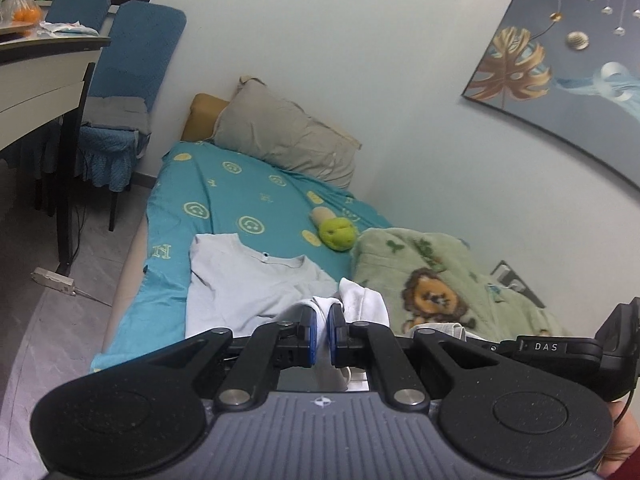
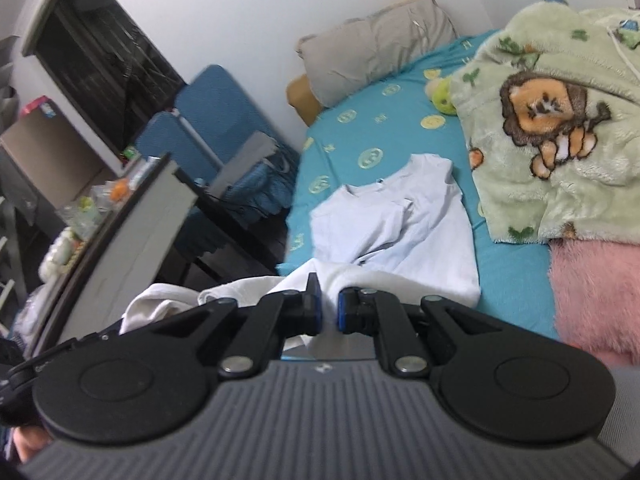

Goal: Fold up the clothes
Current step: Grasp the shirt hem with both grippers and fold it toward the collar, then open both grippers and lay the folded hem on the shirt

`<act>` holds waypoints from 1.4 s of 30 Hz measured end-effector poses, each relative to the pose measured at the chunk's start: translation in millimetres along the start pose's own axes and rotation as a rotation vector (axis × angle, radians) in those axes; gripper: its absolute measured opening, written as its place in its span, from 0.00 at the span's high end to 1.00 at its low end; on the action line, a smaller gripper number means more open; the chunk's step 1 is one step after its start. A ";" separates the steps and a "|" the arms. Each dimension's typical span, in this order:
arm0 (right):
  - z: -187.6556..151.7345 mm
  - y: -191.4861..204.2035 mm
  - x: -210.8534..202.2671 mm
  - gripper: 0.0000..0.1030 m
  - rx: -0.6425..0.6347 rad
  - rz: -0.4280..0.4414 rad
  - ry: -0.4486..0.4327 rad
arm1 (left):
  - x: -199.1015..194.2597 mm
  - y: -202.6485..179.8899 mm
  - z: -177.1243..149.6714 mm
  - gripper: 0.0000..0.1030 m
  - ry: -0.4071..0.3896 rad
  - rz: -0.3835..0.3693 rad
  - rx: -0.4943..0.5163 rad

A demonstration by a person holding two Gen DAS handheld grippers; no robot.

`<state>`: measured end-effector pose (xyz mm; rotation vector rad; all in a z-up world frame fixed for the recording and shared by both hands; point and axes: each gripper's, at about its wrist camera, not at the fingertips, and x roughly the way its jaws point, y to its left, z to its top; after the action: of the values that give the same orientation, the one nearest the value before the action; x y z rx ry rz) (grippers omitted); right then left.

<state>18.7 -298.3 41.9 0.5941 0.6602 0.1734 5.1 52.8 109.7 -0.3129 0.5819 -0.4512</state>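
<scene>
Lying flat on the teal bed, pale shirt — collar far, hem near, long axis near-far; both tools, left tool and right tool, pinch white cloth at near edge.

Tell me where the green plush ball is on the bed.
The green plush ball lies on the teal sheet, touching the far edge of the lion blanket, beyond the pale shirt. The right wrist view shows it too, below the grey pillow.
</scene>
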 end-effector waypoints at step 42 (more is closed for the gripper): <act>14.7 -82.5 288.7 0.01 -0.154 -0.269 0.215 | 317.7 124.8 -49.2 0.28 0.131 0.304 0.271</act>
<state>251.1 -276.5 -147.5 0.3361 0.9187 0.0351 251.9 -3.9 -124.4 0.0656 0.6752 -0.2525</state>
